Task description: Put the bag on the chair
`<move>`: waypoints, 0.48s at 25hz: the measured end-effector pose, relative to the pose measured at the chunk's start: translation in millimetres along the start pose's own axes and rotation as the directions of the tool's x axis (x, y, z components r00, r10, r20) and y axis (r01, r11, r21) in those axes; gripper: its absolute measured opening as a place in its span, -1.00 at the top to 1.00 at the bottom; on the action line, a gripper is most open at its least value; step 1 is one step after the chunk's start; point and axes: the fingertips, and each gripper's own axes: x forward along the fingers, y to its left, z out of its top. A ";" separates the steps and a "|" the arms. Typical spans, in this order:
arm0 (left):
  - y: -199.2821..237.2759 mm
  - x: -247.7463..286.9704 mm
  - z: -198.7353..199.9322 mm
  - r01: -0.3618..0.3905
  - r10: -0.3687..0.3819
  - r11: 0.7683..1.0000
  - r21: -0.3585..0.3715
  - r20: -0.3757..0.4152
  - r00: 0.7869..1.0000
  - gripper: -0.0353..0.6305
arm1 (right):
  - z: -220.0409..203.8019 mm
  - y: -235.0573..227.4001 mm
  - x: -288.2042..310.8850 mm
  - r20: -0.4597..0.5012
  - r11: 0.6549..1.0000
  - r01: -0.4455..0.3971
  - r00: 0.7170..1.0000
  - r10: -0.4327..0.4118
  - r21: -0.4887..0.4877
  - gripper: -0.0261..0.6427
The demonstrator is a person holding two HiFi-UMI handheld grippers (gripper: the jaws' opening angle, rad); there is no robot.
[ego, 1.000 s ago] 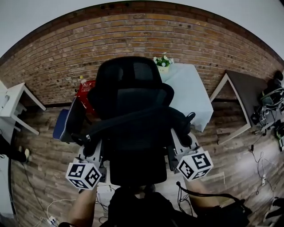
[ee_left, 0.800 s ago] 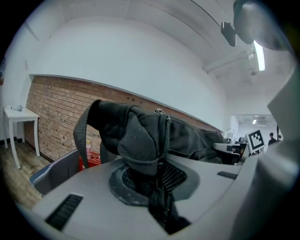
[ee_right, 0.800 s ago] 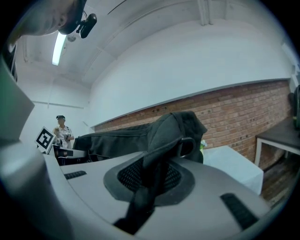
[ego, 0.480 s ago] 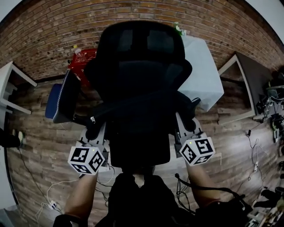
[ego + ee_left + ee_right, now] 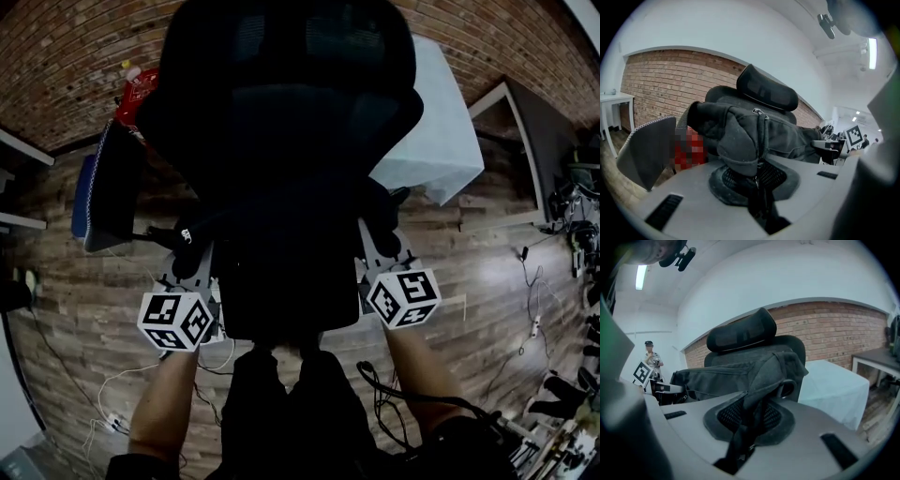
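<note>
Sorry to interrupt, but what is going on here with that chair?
A person is holding a black bag stretched between two grippers. The left gripper is clamped on one end and the right gripper on the other. The bag hangs across the front of the chair, below the headrest and above the seat. The views do not show whether it rests on the seat yet.
</note>
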 end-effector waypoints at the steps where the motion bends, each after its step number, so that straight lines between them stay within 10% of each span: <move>1: 3.0 5.0 -8.2 -0.002 0.002 1.000 -0.005 -0.012 1.000 0.71 | -8.1 -2.8 4.7 -0.012 1.000 0.001 1.000 -0.001 0.003 0.78; 12: 37.0 45.8 -83.6 -0.037 0.032 0.998 -0.047 -0.115 0.993 0.71 | -86.6 -21.0 52.4 -0.112 1.000 0.019 0.994 -0.017 0.019 0.78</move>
